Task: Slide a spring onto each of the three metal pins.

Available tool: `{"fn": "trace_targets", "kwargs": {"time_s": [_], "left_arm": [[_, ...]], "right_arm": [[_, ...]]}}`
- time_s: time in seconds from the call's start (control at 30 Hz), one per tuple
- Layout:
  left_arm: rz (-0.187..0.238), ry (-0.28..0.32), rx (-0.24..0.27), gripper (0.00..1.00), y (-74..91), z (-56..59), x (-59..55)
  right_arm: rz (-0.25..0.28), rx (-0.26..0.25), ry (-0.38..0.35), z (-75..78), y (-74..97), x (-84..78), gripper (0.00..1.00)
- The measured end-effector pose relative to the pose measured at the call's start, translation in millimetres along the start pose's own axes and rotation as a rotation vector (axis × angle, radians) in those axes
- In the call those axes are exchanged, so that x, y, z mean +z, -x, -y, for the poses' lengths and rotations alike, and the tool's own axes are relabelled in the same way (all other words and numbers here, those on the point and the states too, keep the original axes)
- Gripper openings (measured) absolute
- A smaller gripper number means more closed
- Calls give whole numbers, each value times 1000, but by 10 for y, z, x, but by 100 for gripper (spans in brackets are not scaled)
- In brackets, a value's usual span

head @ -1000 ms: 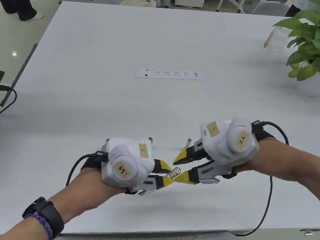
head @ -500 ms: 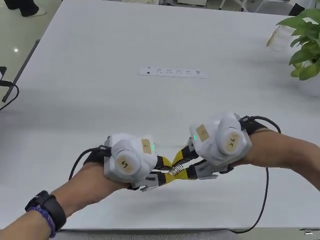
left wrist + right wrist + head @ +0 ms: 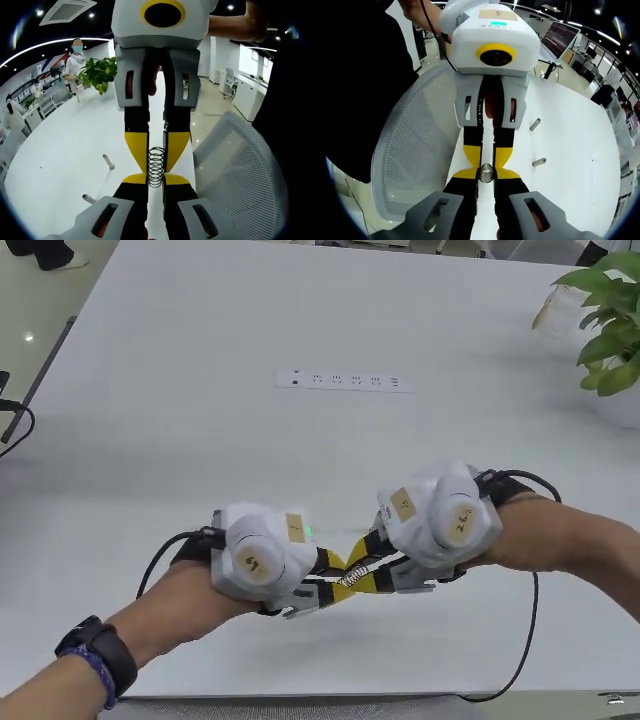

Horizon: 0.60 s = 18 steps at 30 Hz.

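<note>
White desk point(image 3: 200, 440) in an open office, seen from above and along each tool. A mesh chair back point(image 3: 240, 165) stands at the near edge, a potted plant point(image 3: 605, 325) at the far right corner, and a power strip point(image 3: 343, 381) lies mid-desk.

The left tongs point(image 3: 155, 181) and right tongs point(image 3: 486, 175) meet tip to tip above the near edge. Each pair of jaws is drawn in to a narrow gap, and both appear to be clamped on the one spring point(image 3: 156, 165), the left on one end and the right on the other.

The spring's long axis runs from one tool to the other, in line with both sets of jaws. No pin is seen inside it.

Two metal pins lie loose on the desk, one farther out point(image 3: 108, 161) and one closer point(image 3: 88, 199). Both rest well below the raised spring, on the side of the tongs away from the person. Their axes are not aligned with the spring's.

Judgement: one tool must let go and lift a pin, then turn it end-on to the coil's open mouth. Neither hand is clearly the nearer.
</note>
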<state>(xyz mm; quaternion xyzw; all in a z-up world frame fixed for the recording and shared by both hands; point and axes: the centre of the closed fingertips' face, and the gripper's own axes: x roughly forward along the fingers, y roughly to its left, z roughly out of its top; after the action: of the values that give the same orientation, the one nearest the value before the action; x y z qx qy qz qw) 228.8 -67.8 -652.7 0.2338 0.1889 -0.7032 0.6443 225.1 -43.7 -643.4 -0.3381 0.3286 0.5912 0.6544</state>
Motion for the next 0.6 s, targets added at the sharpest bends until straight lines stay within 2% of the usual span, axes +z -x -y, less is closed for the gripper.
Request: {"fn": "trace_targets", "kwargs": {"time_s": [0.13, 0.3, 0.6], "left_arm": [[-3, 13, -2, 3, -13, 11, -26], [-19, 43, 14, 7, 6, -8, -136], [-11, 110, 75, 14, 174, -113, -226]], "right_arm": [[1, 1, -7, -20, -23, -11, 9], [6, -8, -28, -20, -21, -51, 9], [-11, -51, -91, 48, 45, -265, 9]]}}
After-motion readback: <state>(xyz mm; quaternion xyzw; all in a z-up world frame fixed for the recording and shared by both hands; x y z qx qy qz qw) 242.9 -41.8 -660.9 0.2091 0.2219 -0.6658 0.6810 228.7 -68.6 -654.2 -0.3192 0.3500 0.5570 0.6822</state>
